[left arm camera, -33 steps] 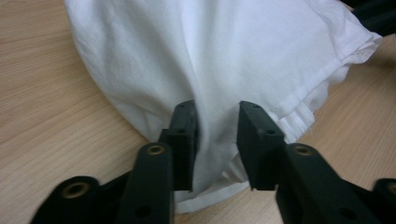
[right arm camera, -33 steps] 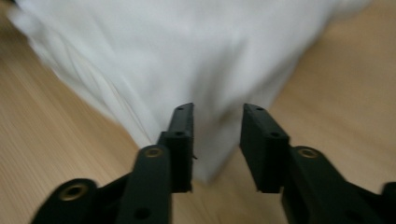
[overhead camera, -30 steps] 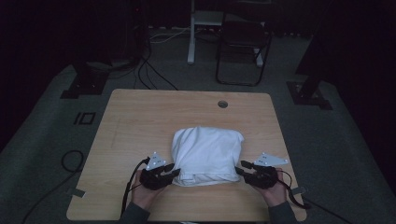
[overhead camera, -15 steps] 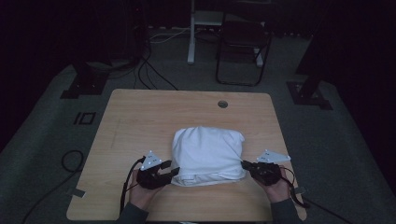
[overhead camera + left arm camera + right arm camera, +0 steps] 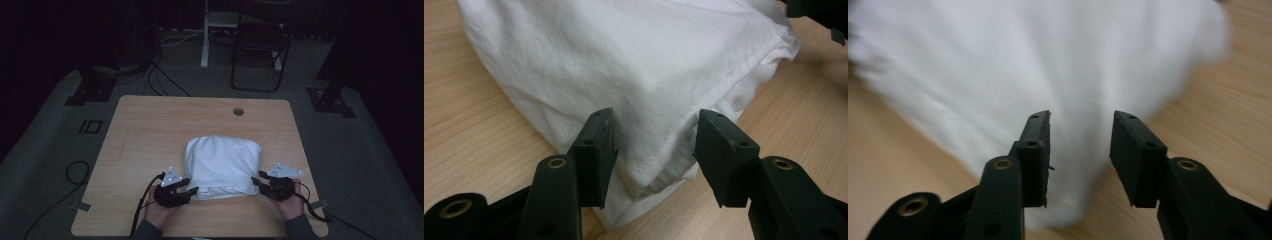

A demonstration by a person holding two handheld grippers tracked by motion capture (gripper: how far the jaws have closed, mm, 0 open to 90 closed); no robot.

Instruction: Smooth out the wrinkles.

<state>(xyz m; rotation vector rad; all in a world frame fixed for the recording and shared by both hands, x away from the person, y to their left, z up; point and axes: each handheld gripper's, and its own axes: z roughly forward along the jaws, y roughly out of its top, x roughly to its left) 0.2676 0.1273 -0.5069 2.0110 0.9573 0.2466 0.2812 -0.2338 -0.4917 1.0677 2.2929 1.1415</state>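
Note:
A folded white cloth [image 5: 222, 165] lies on the wooden table [image 5: 165, 120], near its front edge. My left gripper [image 5: 189, 186] is at the cloth's near left corner. In the left gripper view its jaws [image 5: 654, 140] stand open around the hemmed corner of the cloth [image 5: 624, 55], pads clear of it; they have just been opening. My right gripper [image 5: 257, 181] is at the near right corner. Its jaws [image 5: 1080, 145] have just opened and stand apart, with the blurred cloth [image 5: 1038, 60] between and beyond them.
A round cable hole [image 5: 238, 111] sits near the table's far edge. Beyond the table stand a dark chair [image 5: 260, 50] and stand bases [image 5: 90, 92]. Cables [image 5: 75, 172] lie on the floor at the left. The room is dim.
Both hands and the cloth keep their places at the table's front. In the dark high view the jaws are too small to show any difference.

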